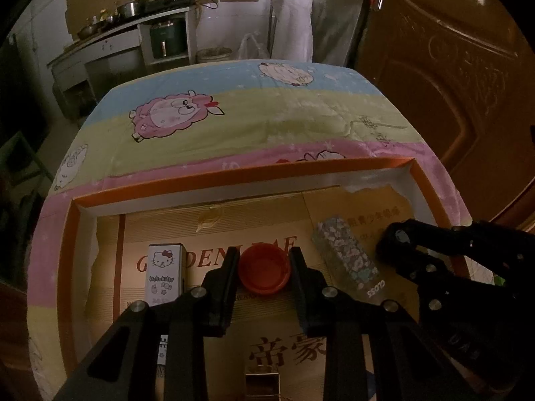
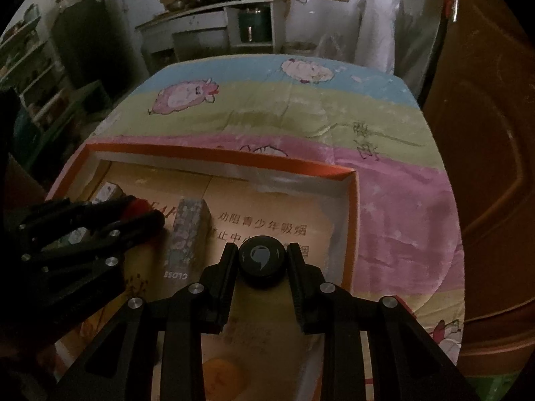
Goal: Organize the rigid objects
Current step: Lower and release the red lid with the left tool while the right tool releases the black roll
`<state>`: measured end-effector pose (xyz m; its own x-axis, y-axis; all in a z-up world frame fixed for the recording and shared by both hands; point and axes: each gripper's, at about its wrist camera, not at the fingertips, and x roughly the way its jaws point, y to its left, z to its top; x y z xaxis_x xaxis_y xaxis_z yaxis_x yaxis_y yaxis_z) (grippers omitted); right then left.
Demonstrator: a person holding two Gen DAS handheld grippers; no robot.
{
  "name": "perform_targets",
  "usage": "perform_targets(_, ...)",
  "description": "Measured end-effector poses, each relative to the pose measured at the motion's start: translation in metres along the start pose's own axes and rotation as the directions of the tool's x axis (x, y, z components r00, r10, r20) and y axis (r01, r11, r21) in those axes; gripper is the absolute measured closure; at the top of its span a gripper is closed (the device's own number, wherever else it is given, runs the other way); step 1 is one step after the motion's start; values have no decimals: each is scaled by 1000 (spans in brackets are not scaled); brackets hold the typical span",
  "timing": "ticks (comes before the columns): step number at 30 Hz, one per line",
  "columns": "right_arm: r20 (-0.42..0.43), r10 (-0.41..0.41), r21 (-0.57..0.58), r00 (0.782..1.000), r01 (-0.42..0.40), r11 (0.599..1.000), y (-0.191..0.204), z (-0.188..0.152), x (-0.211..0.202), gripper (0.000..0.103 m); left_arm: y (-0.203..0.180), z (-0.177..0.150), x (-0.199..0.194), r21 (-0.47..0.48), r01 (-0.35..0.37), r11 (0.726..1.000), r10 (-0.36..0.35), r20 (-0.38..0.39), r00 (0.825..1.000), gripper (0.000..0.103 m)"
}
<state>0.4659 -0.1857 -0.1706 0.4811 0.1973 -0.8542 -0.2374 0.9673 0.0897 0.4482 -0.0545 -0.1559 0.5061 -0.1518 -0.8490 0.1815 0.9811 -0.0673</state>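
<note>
Only the left wrist view shows the Hello Kitty box (image 1: 166, 274) at lower left. Low in the frame's centre inside the orange tray (image 1: 234, 175), the left gripper (image 1: 264, 269) clasps a red cap (image 1: 264, 269). In its own view, the right gripper (image 2: 262, 262) clasps a black round lid (image 2: 262, 260) low in the centre.

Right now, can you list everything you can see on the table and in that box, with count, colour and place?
tray box: one, orange rim, white inner walls, lined with tan printed cardboard, on the table's near part
tablecloth: one, blue, yellow and pink bands with cartoon sheep, covers the table
Hello Kitty box: one, white, upright at the tray's left
red cap: one, red, round, between the left gripper's fingers
patterned carton: one, grey floral, lying mid-tray
black round lid: one, black, between the right gripper's fingers
left gripper: black, closed on the red cap
right gripper: black, closed on the black round lid
</note>
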Motion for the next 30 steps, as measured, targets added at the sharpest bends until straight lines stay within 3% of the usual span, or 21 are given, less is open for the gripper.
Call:
perform_targets(16, -8, 10, -4, 1000, -10, 1000, 1, -1, 0, 64, 0, -1, -1, 3, 29, 1000, -29, 2, 1000, 62)
perform_targets(30, 35, 12, 7, 999, -12, 1000, 6, -1, -16, 64, 4, -2, -32, -16, 33, 999, -32, 61, 998, 62)
